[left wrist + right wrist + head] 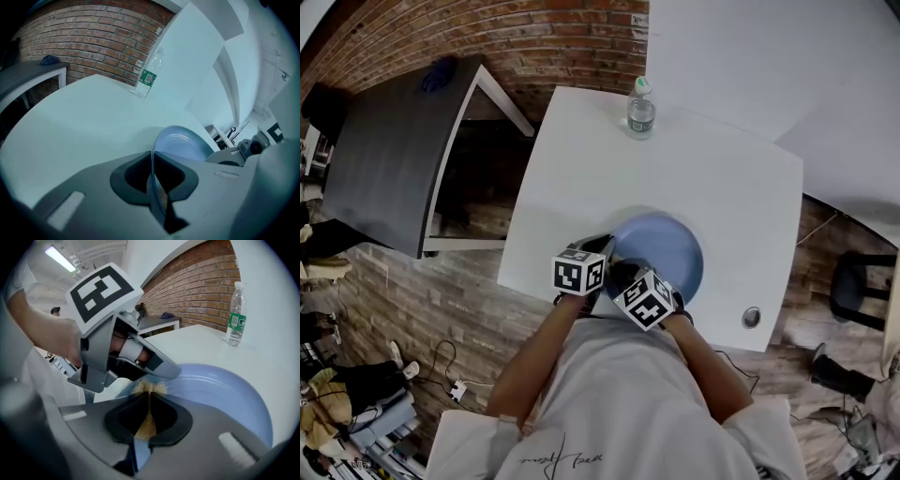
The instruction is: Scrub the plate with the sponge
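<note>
A blue plate (670,248) lies on the white table (712,169), near its front edge. My left gripper (605,247) is shut on the plate's near-left rim; in the left gripper view that rim (152,161) runs edge-on between the jaws, with the plate (185,143) beyond. My right gripper (626,270) sits just beside it, shut on a yellow-brown sponge (150,389) that rests on the plate's (225,390) inner surface near the rim. The left gripper's fingers (159,364) show right above the sponge in the right gripper view.
A water bottle (640,108) with a green label stands at the table's far edge, well beyond the plate. A dark grey table (394,159) stands to the left against the brick wall. A round cable hole (751,317) sits at the table's near right corner.
</note>
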`<act>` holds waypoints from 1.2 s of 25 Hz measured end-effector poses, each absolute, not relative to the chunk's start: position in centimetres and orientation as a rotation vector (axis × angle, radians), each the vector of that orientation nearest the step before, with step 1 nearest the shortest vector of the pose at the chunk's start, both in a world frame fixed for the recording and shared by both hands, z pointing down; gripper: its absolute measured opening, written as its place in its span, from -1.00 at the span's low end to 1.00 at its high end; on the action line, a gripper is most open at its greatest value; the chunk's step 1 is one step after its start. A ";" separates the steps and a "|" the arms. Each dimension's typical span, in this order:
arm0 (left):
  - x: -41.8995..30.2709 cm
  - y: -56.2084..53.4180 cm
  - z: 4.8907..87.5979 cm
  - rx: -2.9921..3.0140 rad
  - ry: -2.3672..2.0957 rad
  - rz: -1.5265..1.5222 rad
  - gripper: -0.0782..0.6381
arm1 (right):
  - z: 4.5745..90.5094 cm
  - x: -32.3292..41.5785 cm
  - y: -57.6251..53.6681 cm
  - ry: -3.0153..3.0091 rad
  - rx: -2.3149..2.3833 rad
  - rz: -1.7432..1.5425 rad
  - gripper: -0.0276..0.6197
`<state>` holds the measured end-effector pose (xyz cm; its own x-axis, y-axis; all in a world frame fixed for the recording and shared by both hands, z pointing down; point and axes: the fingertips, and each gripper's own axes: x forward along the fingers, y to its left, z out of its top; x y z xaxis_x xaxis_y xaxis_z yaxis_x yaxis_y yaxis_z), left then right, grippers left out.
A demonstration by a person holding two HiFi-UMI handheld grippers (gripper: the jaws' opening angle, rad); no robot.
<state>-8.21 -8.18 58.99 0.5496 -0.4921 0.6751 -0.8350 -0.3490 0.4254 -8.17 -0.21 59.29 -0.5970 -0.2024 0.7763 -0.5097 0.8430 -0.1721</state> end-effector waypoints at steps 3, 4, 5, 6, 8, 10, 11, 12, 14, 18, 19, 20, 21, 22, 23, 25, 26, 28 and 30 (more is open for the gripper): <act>-7.7 -7.9 59.1 2.007 -1.062 0.551 -0.67 | 59.2 -7.8 0.7 -2.210 0.467 0.488 -0.85; -7.8 -7.9 59.0 2.009 -1.062 0.549 -0.67 | 59.1 -7.8 0.9 -2.213 0.453 0.488 -0.85; -7.9 -7.9 58.9 2.010 -1.064 0.548 -0.67 | 59.1 -8.0 1.2 -2.218 0.439 0.486 -0.85; -8.0 -7.9 58.8 2.012 -1.066 0.549 -0.67 | 59.0 -8.1 1.3 -2.224 0.424 0.484 -0.85; -8.2 -8.1 58.9 2.012 -1.070 0.552 -0.67 | 59.1 -8.3 1.6 -2.233 0.393 0.487 -0.85; -8.2 -8.3 59.0 2.009 -1.073 0.554 -0.67 | 59.2 -8.3 1.9 -2.239 0.364 0.501 -0.85; -8.2 -8.4 59.1 2.007 -1.075 0.554 -0.67 | 59.2 -8.2 2.0 -2.239 0.351 0.512 -0.85; -8.1 -8.4 59.1 2.006 -1.076 0.555 -0.67 | 59.3 -8.1 2.1 -2.237 0.340 0.530 -0.85; -7.8 -8.4 59.1 2.007 -1.077 0.556 -0.67 | 59.3 -7.5 2.4 -2.221 0.328 0.576 -0.85; -7.7 -8.3 58.9 2.014 -1.076 0.546 -0.67 | 59.5 -7.3 2.9 -2.218 0.314 0.600 -0.85; -7.9 -8.4 58.9 2.013 -1.080 0.547 -0.67 | 59.5 -7.5 3.1 -2.222 0.299 0.601 -0.85; -8.0 -8.4 59.0 2.013 -1.084 0.548 -0.67 | 59.6 -7.5 3.3 -2.222 0.282 0.607 -0.85; -8.0 -8.5 59.1 2.012 -1.086 0.550 -0.67 | 59.7 -7.4 3.6 -2.217 0.265 0.616 -0.85; -7.9 -8.5 59.2 2.011 -1.085 0.550 -0.67 | 59.8 -7.2 3.9 -2.208 0.248 0.626 -0.85; -7.9 -8.5 59.2 2.010 -1.082 0.549 -0.67 | 59.9 -6.9 4.2 -2.197 0.231 0.630 -0.85; -7.9 -8.4 59.3 2.007 -1.082 0.543 -0.67 | 59.9 -6.7 4.8 -2.181 0.201 0.612 -0.85; -8.0 -8.4 59.3 2.005 -1.084 0.540 -0.67 | 59.8 -6.7 5.1 -2.178 0.185 0.594 -0.85; -8.2 -8.4 59.3 2.005 -1.089 0.539 -0.67 | 59.8 -6.5 5.5 -2.169 0.153 0.585 -0.85; -8.2 -8.6 59.3 2.006 -1.094 0.541 -0.67 | 60.0 -5.9 6.0 -2.155 0.125 0.609 -0.85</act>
